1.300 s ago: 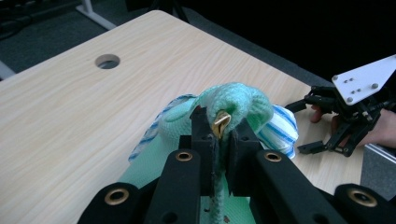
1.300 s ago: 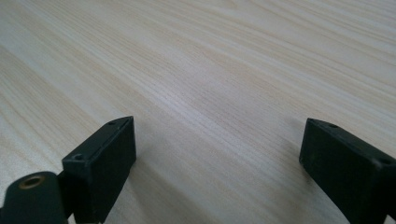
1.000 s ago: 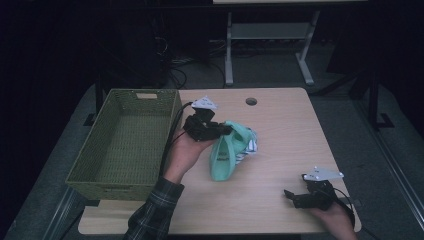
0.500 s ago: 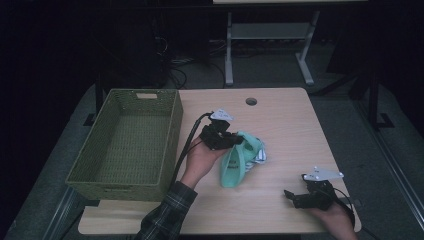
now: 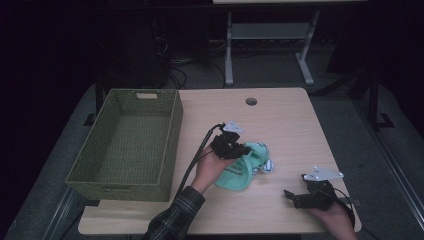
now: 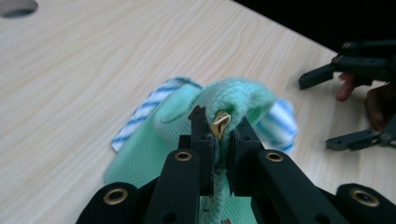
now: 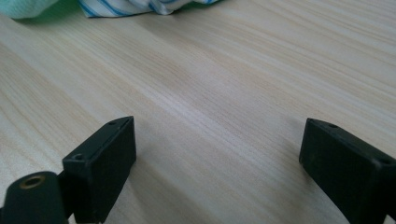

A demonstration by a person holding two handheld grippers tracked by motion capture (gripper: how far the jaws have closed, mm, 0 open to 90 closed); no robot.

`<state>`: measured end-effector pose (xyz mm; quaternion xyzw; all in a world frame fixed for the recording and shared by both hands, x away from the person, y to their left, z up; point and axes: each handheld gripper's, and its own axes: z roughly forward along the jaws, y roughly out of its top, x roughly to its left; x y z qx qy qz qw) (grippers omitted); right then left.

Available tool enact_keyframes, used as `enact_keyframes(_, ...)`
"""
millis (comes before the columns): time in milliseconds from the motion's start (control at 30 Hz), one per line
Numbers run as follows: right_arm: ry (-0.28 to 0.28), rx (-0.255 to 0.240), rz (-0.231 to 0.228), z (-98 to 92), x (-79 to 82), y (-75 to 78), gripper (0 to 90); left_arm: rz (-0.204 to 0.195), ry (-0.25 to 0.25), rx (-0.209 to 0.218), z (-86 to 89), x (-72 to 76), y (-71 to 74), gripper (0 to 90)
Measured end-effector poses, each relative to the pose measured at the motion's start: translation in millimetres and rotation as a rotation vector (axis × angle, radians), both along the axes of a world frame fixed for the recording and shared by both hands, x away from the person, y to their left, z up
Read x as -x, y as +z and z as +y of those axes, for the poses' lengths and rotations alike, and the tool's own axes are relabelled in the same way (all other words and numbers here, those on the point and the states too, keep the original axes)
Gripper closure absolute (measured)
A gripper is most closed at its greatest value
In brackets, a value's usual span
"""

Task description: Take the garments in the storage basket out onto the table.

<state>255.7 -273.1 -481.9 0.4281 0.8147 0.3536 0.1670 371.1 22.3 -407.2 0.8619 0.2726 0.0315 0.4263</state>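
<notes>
Work in hand: the left hand-held gripper has a mint-green cloth pinched by a fold.
Left jaws: pressed nearly together on the fabric, with a small brass-coloured bit caught between the tips.
Right hand-held gripper: resting low on the tabletop, jaws spread wide with bare wood between them.
Where the cloth lies: bunched on the tabletop between the two grippers, right of the green woven basket, with a blue-striped white cloth tucked under its far edge.
Handling: I'd judge it light, soft and limp; it will sag and trail from one pinch.
Where to grip: a thick fold or hem holds best; a single thin layer might slip out.
Watch for: the striped piece may drag along.
</notes>
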Motion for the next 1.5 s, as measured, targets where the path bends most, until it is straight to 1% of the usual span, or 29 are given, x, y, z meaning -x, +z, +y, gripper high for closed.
enact_keyframes(100,0.000,0.000,0.000,0.1,0.0,0.0,10.3,0.017,-0.005,-0.006,-1.5,0.0,-10.2,82.1)
enact_keyframes(267,0.000,0.000,0.000,0.1,0.0,0.0,10.3,0.041,-0.010,-0.030,-4.2,1.4,-27.1,81.2)
enact_keyframes(300,0.000,0.000,0.000,0.1,0.0,0.0,10.3,0.049,-0.010,-0.031,-4.5,1.4,-30.0,80.6)
enact_keyframes(333,0.000,0.000,0.000,0.1,0.0,0.0,10.3,0.054,-0.021,-0.037,-4.1,0.8,-32.6,80.1)
enact_keyframes(367,0.000,0.000,0.000,0.1,0.0,0.0,10.3,0.062,-0.015,-0.033,-4.8,1.3,-34.9,79.6)
enact_keyframes(400,0.000,0.000,0.000,0.1,0.1,0.0,10.3,0.063,-0.026,-0.045,-4.0,0.8,-35.9,79.1)
enact_keyframes(433,0.000,0.000,0.000,0.1,0.1,0.0,10.3,0.071,-0.019,-0.034,-4.4,1.1,-37.5,78.3)
enact_keyframes(467,0.001,0.000,0.000,0.1,0.1,0.0,10.3,0.078,-0.025,-0.029,-3.8,0.8,-37.8,76.2)
enact_keyframes(567,0.001,-0.001,0.002,0.2,0.3,0.1,10.3,0.077,-0.029,-0.030,-3.3,0.7,-35.8,64.7)
enact_keyframes(633,0.002,0.000,0.001,0.1,0.4,0.1,10.3,0.090,-0.040,-0.022,-2.2,0.2,-33.9,57.9)
enact_keyframes(700,0.003,0.001,0.002,0.1,0.5,0.1,10.3,0.093,-0.056,-0.020,-0.8,0.7,-31.7,51.2)
enact_keyframes(800,0.004,0.001,0.000,0.1,0.5,0.1,10.3,0.062,-0.052,-0.046,1.4,4.6,-26.3,41.0)
enact_keyframes(867,0.005,0.002,0.001,0.1,0.5,0.2,10.3,0.041,-0.054,-0.066,5.1,5.3,-21.4,36.3)
enact_keyframes(900,0.004,0.001,0.000,0.1,0.5,0.1,10.3,0.042,-0.044,-0.052,6.1,6.1,-19.9,34.3)
enact_keyframes(933,0.004,0.001,0.001,0.1,0.6,0.2,10.3,0.039,-0.041,-0.046,9.3,6.7,-16.7,33.2)
enact_keyframes(1000,0.004,0.001,0.002,0.1,0.6,0.2,10.3,0.026,-0.034,-0.053,15.2,8.5,-11.6,29.0)
enact_keyframes(1100,0.003,0.001,0.002,0.1,0.7,0.2,10.3,0.016,-0.036,-0.068,23.7,11.8,-6.9,26.3)
enact_keyframes(1233,0.005,0.002,0.001,0.1,0.5,0.1,10.3,0.004,-0.036,-0.094,33.9,18.2,-2.8,19.2)
enact_keyframes(1267,0.004,0.001,0.001,0.1,0.6,0.1,10.3,-0.004,-0.034,-0.098,37.4,20.9,-2.5,18.7)
enact_keyframes(1367,0.004,0.001,0.002,0.1,0.6,0.2,10.3,-0.008,-0.029,-0.103,44.7,27.1,-3.4,17.7)
enact_keyframes(1400,0.004,0.001,0.001,0.1,0.6,0.1,10.3,-0.014,-0.021,-0.101,47.9,30.3,-4.2,17.7)
enact_keyframes(1500,0.003,0.001,0.002,0.2,0.6,0.2,10.1,-0.011,-0.014,-0.105,53.8,37.1,-7.0,17.7)
